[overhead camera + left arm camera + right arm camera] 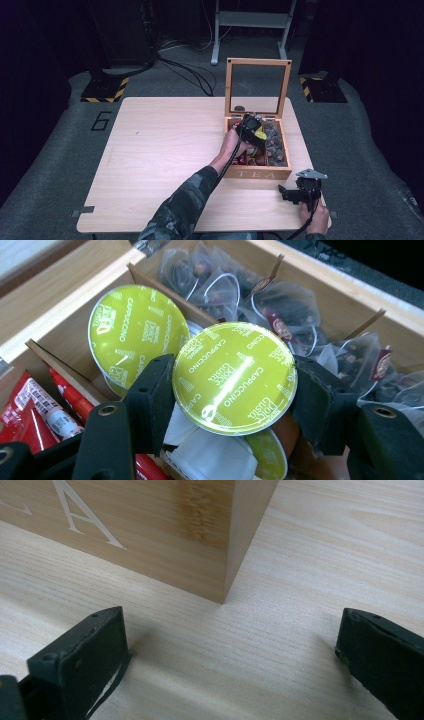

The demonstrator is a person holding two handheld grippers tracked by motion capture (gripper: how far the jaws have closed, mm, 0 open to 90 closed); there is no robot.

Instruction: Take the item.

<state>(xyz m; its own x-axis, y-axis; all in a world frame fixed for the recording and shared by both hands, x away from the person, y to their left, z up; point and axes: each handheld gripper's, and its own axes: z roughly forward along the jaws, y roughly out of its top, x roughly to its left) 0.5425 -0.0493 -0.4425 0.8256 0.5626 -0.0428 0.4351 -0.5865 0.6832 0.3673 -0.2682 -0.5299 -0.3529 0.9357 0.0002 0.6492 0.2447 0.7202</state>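
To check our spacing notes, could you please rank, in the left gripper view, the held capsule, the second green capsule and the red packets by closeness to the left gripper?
1. Held capsule, between the left gripper jaws.
2. Second green capsule, just behind.
3. Red packets, left compartment.

Overhead light brightens the surface; surroundings stay dark. Glare streaks the capsule lid; near tongs blur.

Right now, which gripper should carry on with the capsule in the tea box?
Left. The left gripper is already shut on the green capsule above the tea box. The right gripper is open and empty, on the table by the box's corner.
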